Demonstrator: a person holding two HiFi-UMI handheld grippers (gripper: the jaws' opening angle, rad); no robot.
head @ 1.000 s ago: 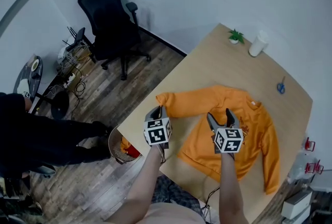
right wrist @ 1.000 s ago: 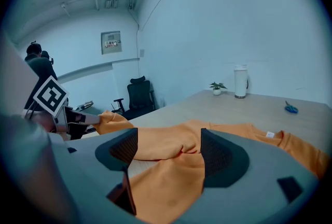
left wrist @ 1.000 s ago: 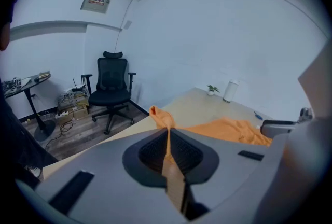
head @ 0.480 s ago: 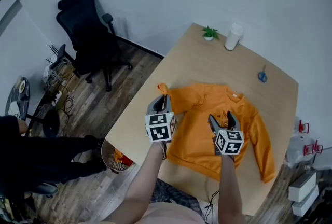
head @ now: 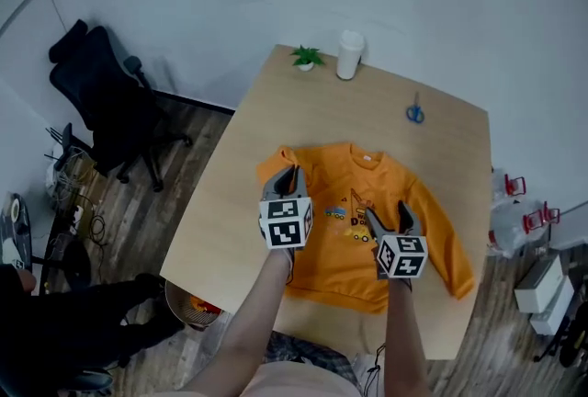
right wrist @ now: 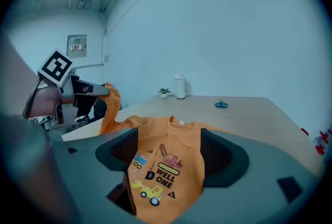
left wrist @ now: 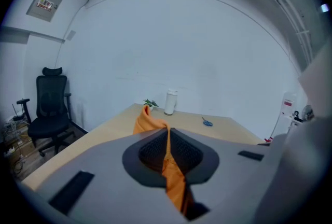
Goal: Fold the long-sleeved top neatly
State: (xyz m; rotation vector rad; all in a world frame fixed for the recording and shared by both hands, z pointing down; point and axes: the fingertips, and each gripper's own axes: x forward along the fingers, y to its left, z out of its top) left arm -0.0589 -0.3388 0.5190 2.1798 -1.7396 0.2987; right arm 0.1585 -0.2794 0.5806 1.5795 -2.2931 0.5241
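While the left gripper is clamping a sleeve of the orange long-sleeved top, the right gripper is hovering open above it

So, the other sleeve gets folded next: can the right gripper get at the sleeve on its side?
Probably yes. The right gripper is open over the top's chest, and that sleeve lies flat beside it with nothing between them.

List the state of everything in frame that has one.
top: face up, unfolded
sleeve: lifted off the table, pinched at its end
left gripper: shut on sleeve
right gripper: open, above top
cup: upright
plant: upright
scissors: lying flat, blades unclear
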